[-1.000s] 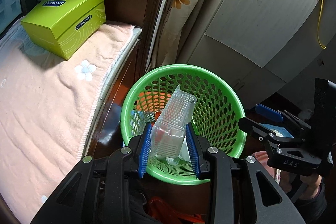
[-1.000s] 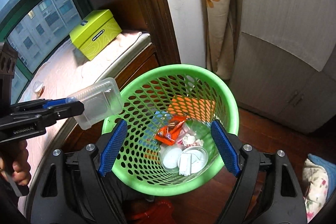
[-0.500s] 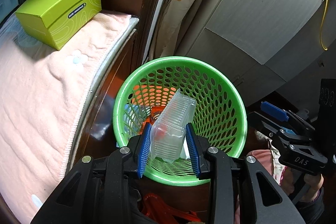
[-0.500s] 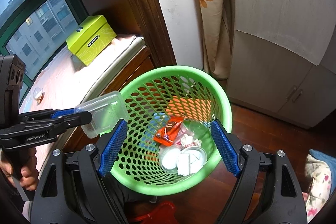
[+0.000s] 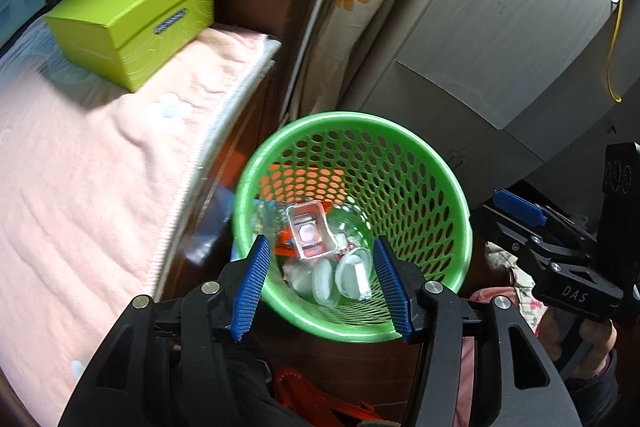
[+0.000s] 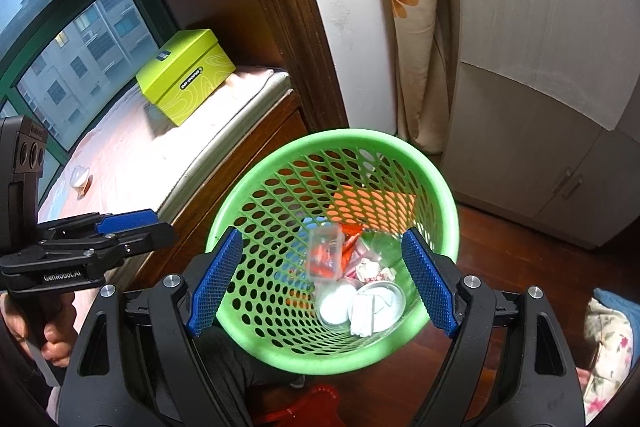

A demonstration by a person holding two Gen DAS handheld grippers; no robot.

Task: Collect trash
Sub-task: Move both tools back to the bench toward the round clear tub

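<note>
green basket [image 5: 448, 187]: one, holds clear plastic box [image 5: 310, 231], orange wrappers, white lids
left gripper [image 5: 324, 285]: jaws just opened, released, nothing between
right gripper [image 6: 320, 281]: wide, empty

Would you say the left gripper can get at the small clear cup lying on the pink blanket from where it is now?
Probably yes: the left gripper is open and empty, and the small clear cup lies in the open on the pink blanket, nothing between them.
</note>
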